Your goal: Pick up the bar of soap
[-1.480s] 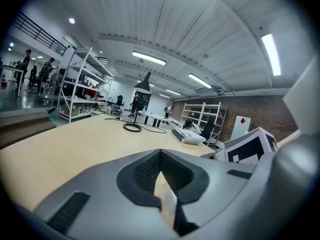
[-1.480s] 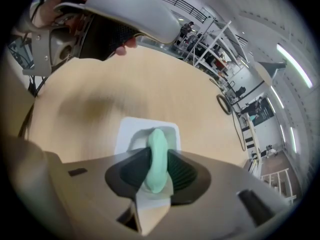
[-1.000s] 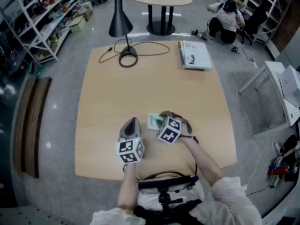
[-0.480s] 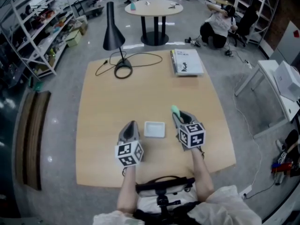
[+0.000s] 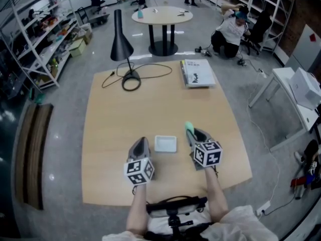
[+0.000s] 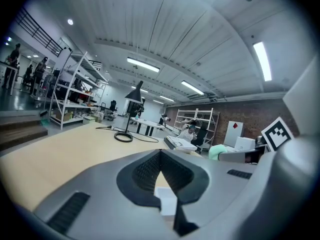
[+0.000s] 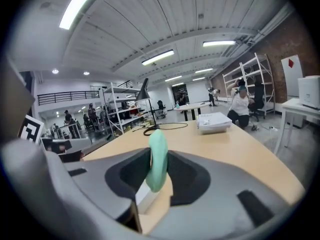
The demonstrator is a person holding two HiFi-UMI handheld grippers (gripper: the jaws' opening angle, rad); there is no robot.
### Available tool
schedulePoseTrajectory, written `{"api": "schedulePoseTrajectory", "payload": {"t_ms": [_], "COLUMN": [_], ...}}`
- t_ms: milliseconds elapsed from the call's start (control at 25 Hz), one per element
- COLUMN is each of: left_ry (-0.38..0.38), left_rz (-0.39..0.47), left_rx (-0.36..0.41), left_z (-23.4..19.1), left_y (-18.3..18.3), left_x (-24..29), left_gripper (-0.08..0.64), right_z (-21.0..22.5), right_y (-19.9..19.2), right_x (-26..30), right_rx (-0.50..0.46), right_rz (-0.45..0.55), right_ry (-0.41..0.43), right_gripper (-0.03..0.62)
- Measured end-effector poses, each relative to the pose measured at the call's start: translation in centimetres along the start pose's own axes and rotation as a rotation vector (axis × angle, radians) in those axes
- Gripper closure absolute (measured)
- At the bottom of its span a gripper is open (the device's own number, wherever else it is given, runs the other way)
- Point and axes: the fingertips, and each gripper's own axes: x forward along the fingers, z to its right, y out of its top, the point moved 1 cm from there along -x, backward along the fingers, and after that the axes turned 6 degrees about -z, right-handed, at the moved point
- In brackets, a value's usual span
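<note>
The bar of soap point(image 5: 189, 127), pale green and oval, stands on edge between the jaws of my right gripper point(image 5: 191, 132), which is shut on it above the table. In the right gripper view the soap point(image 7: 158, 159) fills the gap between the two grey fingers. An empty white soap dish point(image 5: 165, 143) lies flat on the wooden table point(image 5: 115, 114), just left of the right gripper. My left gripper point(image 5: 141, 143) hovers at the dish's left side, jaws shut with nothing in them. From the left gripper view the soap point(image 6: 218, 151) shows off to the right.
A black desk lamp point(image 5: 120, 39) with its looped cable stands at the table's far left. A stack of papers point(image 5: 197, 73) lies at the far right. Beyond the table are a round table point(image 5: 162, 15), shelving point(image 5: 35, 29) and a crouching person point(image 5: 230, 29).
The right gripper lifted the soap off the white dish and carried it to the right, leaving the dish bare. The left gripper stayed beside the dish.
</note>
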Motion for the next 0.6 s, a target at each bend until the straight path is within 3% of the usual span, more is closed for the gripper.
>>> {"api": "schedulePoseTrajectory", "payload": {"t_ms": [360,600], "left_ry": [-0.008,-0.004], "left_rz": [0.003,0.033], "left_rx": [-0.039,-0.008], "left_z": [-1.8,0.9], "left_y": [-1.6,-2.2], "left_x": [-3.5,-8.4], "left_gripper": [0.554,0.554], "right_z": [-3.2,-4.0], "right_y": [0.2,-1.0], "right_x": [-4.5,-10.0], "right_rx": [0.013,0.007], "right_rz": [0.077,0.125], "right_ry": [-0.033,-0.028], "right_gripper": [0.48,0.48]}}
